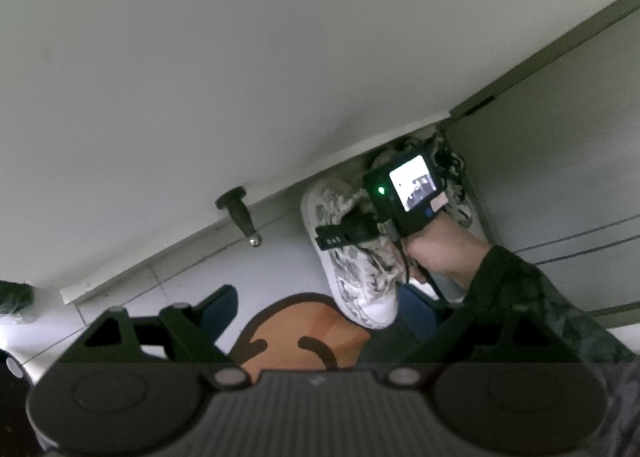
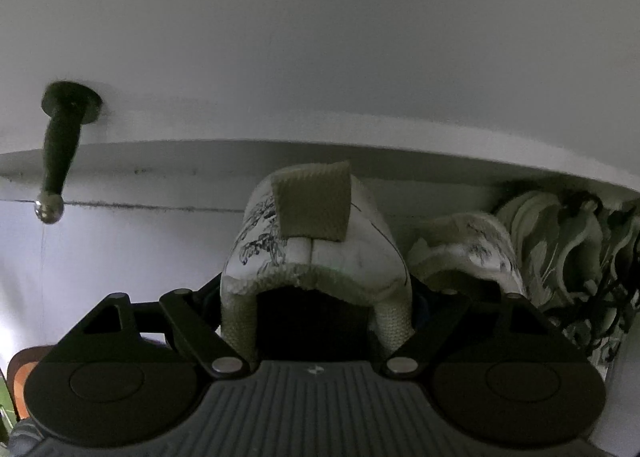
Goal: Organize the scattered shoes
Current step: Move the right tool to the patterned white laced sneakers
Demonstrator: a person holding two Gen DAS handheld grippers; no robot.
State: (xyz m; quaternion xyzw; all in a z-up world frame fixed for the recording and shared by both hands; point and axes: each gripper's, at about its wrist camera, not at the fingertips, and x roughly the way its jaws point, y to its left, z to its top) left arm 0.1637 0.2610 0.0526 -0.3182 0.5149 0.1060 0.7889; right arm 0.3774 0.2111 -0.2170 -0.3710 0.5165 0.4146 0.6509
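1. The right tongs (image 2: 316,309) straddled the heel of a patterned shoe (image 2: 316,249) at the wall; whether they clenched it could not be told.
2. The left tongs (image 1: 320,313) hung released.
3. Next, probably setting the shoe beside its mate (image 2: 472,245).

White wall (image 1: 200,57) with white baseboard (image 2: 160,161) along its foot. 1 black doorstop (image 2: 60,141) juts from the wall, metal ball tip, over pale tiled floor (image 1: 168,277). Orange cartoon-face mat (image 1: 304,333) on the floor, dark outline. White cabinet door (image 1: 560,137) at right. Dark fuzzy item far left, unidentifiable.
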